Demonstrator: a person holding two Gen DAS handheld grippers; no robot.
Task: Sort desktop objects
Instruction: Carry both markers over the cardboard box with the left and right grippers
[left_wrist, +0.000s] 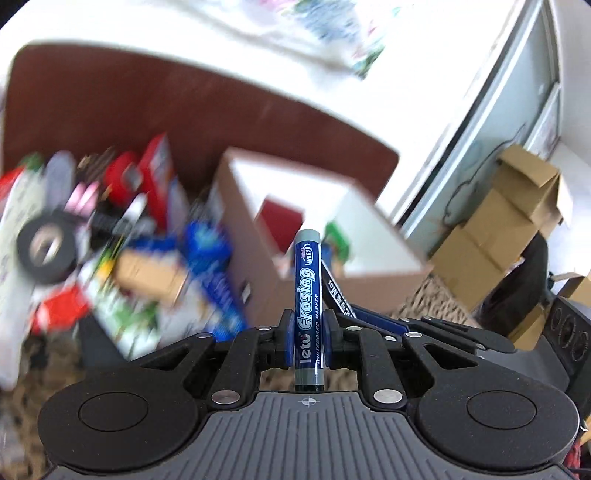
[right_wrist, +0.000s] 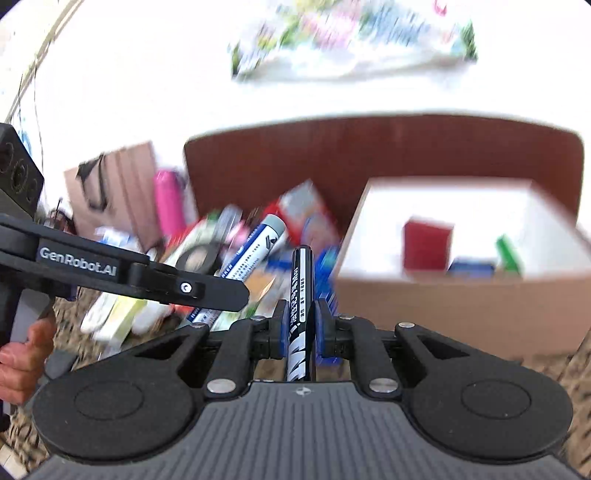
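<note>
My left gripper is shut on a blue whiteboard marker that points forward. My right gripper is shut on a black marker; that marker also shows in the left wrist view, just right of the blue one. The left gripper's arm crosses the left of the right wrist view. An open cardboard box with a white inside stands ahead to the right, also in the left wrist view. It holds a red box, a green item and a blue item.
A blurred heap of desktop things lies left of the box: a black tape roll, red packets, a blue-and-white marker. A brown chair back stands behind. Stacked cardboard cartons are at the far right.
</note>
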